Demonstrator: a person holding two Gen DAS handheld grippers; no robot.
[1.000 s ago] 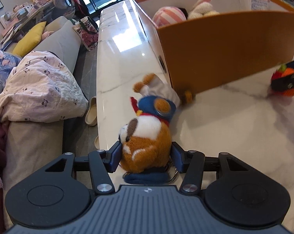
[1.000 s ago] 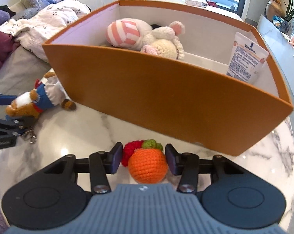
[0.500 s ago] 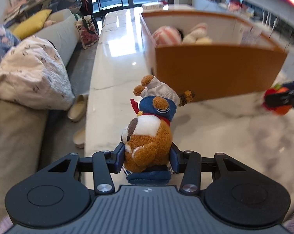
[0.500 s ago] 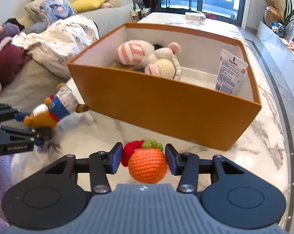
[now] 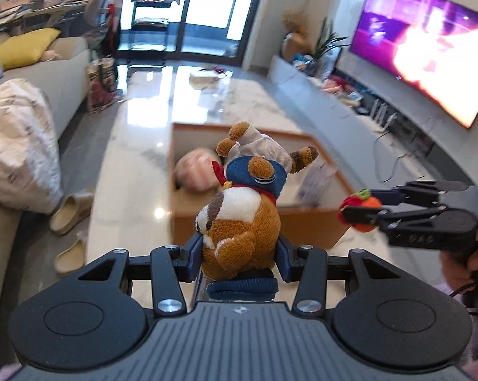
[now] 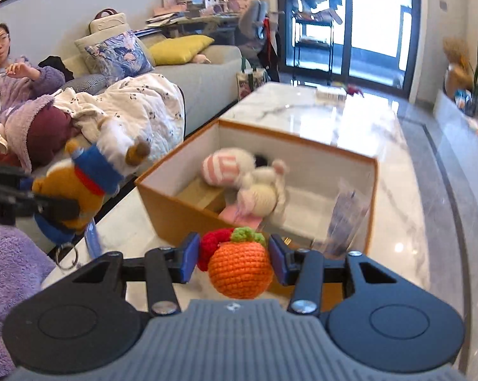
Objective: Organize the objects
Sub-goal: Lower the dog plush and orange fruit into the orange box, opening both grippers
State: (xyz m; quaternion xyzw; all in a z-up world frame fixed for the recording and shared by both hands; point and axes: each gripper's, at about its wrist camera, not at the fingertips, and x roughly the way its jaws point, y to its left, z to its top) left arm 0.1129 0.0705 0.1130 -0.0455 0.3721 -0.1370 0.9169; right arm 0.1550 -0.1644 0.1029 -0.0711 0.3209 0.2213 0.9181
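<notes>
Fingers (image 5: 194, 254) clamp bear (image 5: 242, 222), label unreadable

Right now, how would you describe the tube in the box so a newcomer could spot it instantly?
Find the orange box on the marble table. Inside, at its right end, a pale squeeze tube stands leaning against the wall. Unlike the striped and cream plush toys piled at the left, it is flat, smooth and printed.
</notes>
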